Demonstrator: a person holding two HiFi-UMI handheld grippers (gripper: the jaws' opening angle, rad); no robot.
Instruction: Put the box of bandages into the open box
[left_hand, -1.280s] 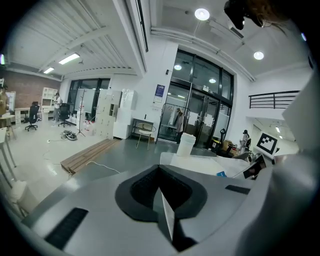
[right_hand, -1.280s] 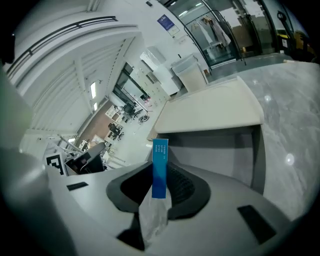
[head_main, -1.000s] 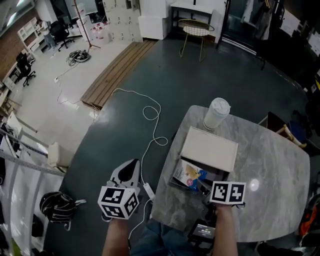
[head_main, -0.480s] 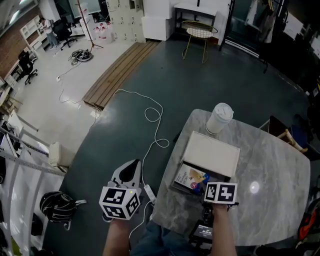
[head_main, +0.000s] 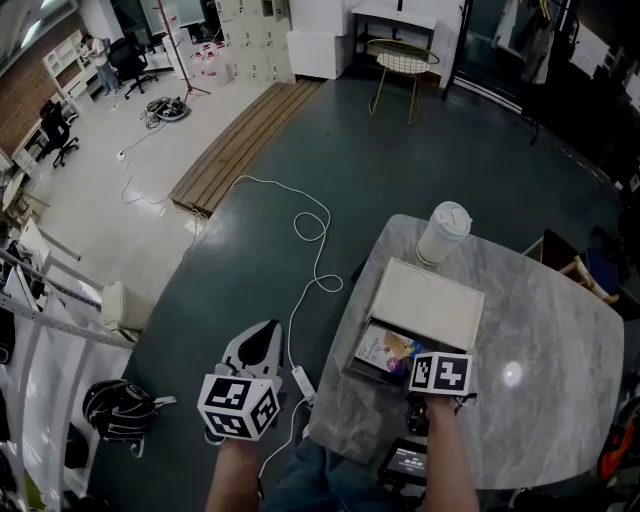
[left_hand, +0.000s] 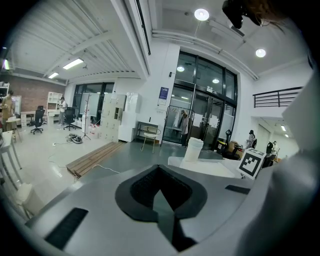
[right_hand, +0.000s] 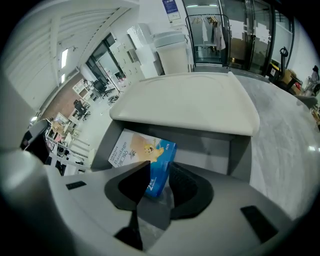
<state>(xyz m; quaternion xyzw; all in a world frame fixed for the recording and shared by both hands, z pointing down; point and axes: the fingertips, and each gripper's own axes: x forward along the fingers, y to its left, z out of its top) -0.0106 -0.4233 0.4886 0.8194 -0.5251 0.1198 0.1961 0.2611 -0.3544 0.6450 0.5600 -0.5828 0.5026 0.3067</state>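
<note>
**At table's near edge: bandage box let go inside open box**

On the marble table (head_main: 545, 335), the open box (head_main: 428, 300) sits w/ its cream lid (right_hand: 185, 107) raised over a grey tray (right_hand: 215, 147). R gripper (right_hand: 160, 182) is at the tray's near wall, jaws spread wide. The bandage box (right_hand: 142, 150) has its blue end btw. the pads, but neither pad looks to press on it, so it is judged released, not held. L gripper (left_hand: 161, 192) hangs off the table's side, over the floor (head_main: 250, 200), jaws pressed together, nothing in them.

Step in hand (judged): clear the R gripper from the tray. To do it well:
- Hold the jaws wide and back out straight along the jaw line, then lift, so no pad snags the blue end and drags the bandage box out.
- Watch the lid edge overhead; a bump could tip it down onto the tool.
- The bandage box seems to lean rather than lie flat, so a light nudge w/ one pad may be needed to seat it.

Bandage box, appearance: flat carton, pale top face w/ a cartoon animal and dark print, blue end panel w/ white lettering. It lies in the tray's left part, skewed to the walls, far end near the lid's overhang. It looks light and stiff, and prob. slides easily on the tray floor.
</note>
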